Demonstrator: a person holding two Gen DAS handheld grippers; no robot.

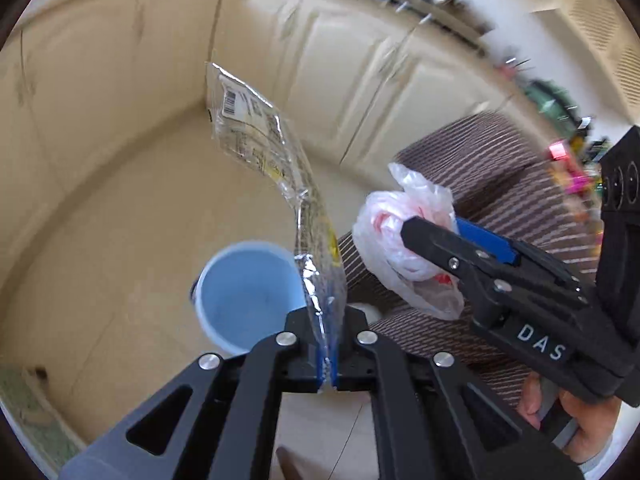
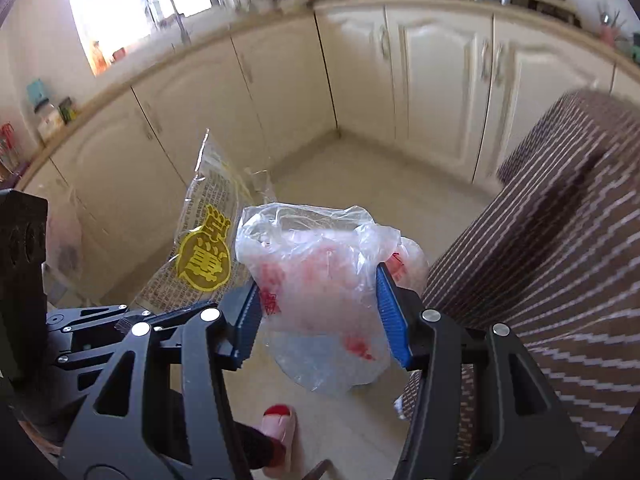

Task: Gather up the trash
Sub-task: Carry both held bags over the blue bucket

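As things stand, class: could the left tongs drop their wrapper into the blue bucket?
Probably yes. The left tongs grip the clear wrapper in the air, with the bucket open-mouthed on the floor just below and left. Nothing lies between; the right tongs and their bag sit off to the right.

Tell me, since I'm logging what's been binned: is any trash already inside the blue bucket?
No. In the left wrist view the blue bucket shows a bare inside; the clear wrapper is clamped in the left gripper.
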